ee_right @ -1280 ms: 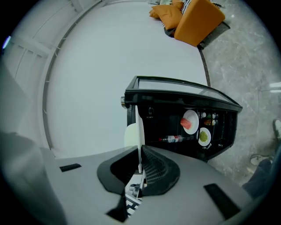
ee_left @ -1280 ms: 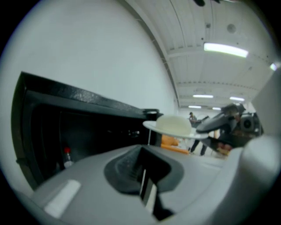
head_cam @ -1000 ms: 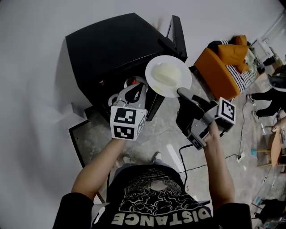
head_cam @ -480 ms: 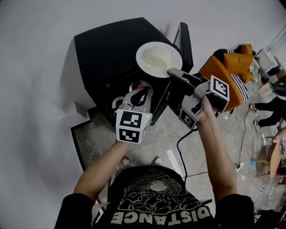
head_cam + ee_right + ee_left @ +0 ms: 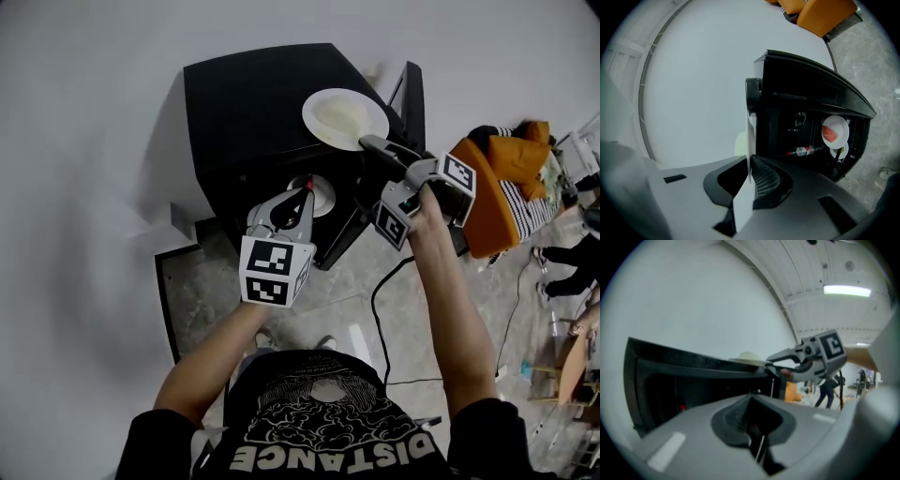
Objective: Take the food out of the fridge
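The plate has moved over the fridge top, its rim pinched by the level right gripper. The left gripper is closed and empty.

Orange sofa, black cable on grey floor, white wall

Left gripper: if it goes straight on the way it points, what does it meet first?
Probably the open fridge: the left gripper points into its dark compartment, toward the plate with red food inside. How far off that plate is remains unclear.
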Available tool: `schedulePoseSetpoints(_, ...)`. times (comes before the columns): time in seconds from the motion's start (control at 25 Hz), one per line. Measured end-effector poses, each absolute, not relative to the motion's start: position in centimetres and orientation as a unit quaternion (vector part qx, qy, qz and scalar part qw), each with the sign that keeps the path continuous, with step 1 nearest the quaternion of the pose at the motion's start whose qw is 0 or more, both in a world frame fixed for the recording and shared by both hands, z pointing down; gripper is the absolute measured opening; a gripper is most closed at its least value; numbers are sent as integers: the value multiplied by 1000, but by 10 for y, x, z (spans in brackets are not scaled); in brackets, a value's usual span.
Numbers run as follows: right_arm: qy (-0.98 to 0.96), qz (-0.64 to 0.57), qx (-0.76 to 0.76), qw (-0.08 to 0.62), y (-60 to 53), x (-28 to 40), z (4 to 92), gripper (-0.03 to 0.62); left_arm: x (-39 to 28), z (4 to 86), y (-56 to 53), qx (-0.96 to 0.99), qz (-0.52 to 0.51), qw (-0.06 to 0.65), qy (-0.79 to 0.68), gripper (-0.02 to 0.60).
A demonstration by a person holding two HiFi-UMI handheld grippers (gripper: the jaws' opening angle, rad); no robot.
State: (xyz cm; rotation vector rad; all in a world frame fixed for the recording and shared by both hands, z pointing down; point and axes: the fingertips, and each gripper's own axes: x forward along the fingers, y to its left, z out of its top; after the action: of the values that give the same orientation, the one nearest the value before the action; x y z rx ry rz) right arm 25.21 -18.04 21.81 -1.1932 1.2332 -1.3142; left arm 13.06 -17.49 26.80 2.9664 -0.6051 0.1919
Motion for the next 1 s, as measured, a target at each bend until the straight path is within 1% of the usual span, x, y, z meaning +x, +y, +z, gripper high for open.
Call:
schedulePoseSetpoints(0.24, 500, -536, -479, 482, -182, 252, 218, 15, 123, 271, -162, 974, 61, 54, -214, 2)
schedulePoseSetpoints(0.56, 519, -531, -459, 487, -185, 253, 217, 23, 130, 275, -156, 972, 59, 57, -220, 2)
schedulePoseSetpoints(0.8, 531, -531, -447, 486, -188, 252, 216, 45, 130, 278, -154, 970, 63, 60, -227, 2)
schedulePoseSetpoints(0.88, 535, -526, -449, 486, -188, 253, 217, 75, 131, 277, -155, 969, 65, 60, -229, 2)
schedulePoseSetpoints(1.0, 543, -506, -466, 482, -188, 260, 218, 75, 138, 276, -162, 969, 67, 62, -230, 2)
